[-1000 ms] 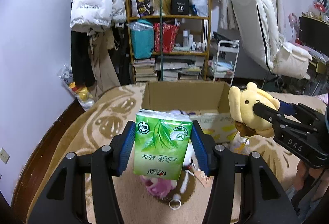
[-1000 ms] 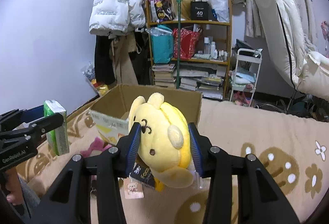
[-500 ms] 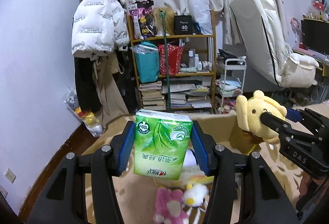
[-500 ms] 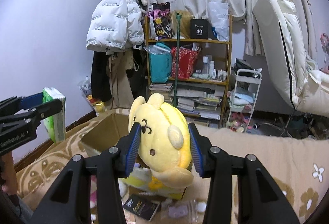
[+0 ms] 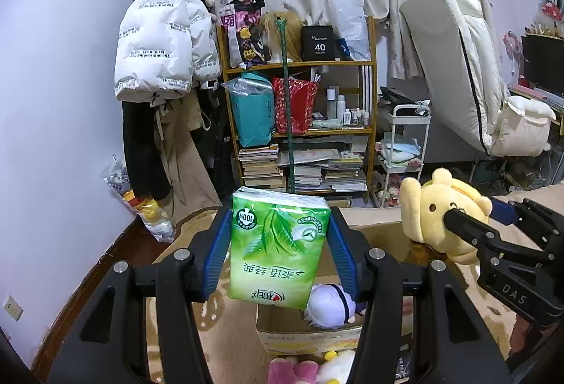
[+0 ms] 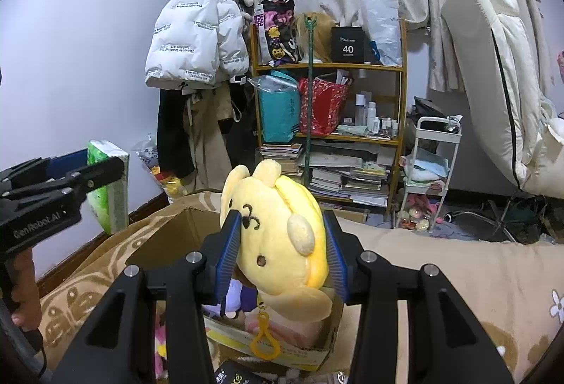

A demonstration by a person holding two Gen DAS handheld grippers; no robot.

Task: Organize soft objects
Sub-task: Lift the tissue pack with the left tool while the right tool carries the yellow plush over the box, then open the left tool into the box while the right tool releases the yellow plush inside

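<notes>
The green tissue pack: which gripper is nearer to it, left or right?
Left. The left gripper clamps the tissue pack between its jaws; the right gripper, beside it, holds the yellow plush.

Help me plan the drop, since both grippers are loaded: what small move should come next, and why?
Probably lower the right gripper a little toward the cardboard box. It is shut on the yellow plush, which hangs over the open box, where a purple-and-white plush already lies. The left gripper holds the green tissue pack above the box too and can follow.
</notes>
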